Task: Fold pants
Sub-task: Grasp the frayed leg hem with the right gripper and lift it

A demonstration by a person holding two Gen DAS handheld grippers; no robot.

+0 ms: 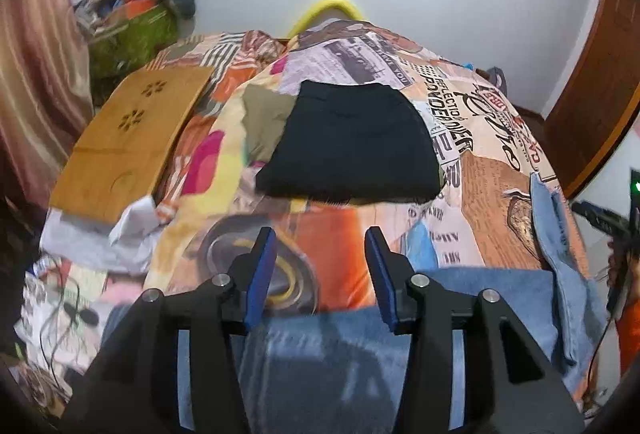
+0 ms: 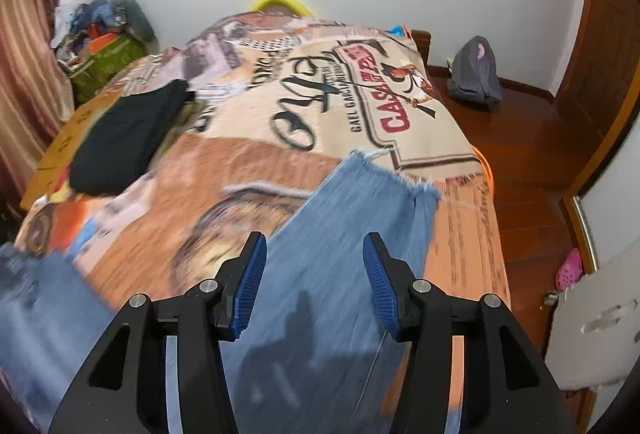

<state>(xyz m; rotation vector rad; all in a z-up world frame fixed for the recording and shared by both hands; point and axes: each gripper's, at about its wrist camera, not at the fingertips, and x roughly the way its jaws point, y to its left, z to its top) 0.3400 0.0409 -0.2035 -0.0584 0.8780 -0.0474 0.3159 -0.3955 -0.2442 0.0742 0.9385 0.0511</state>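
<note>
Wooden board (image 1: 132, 138) at bed's left edge, folded black garment (image 1: 352, 142) beside it on the printed bedspread (image 1: 492, 170). Left claw (image 1: 321, 270) released, jaws apart, hovering above the blue jeans (image 1: 320, 354) at near edge. Right claw (image 2: 315, 274) released too, over the jeans (image 2: 340, 254) leg; frayed hem points toward the bed's right side.

L gripper (image 1: 321, 242) & R gripper (image 2: 315, 248): fingers spread wide, nothing btwn, both angled fwd-down.
</note>
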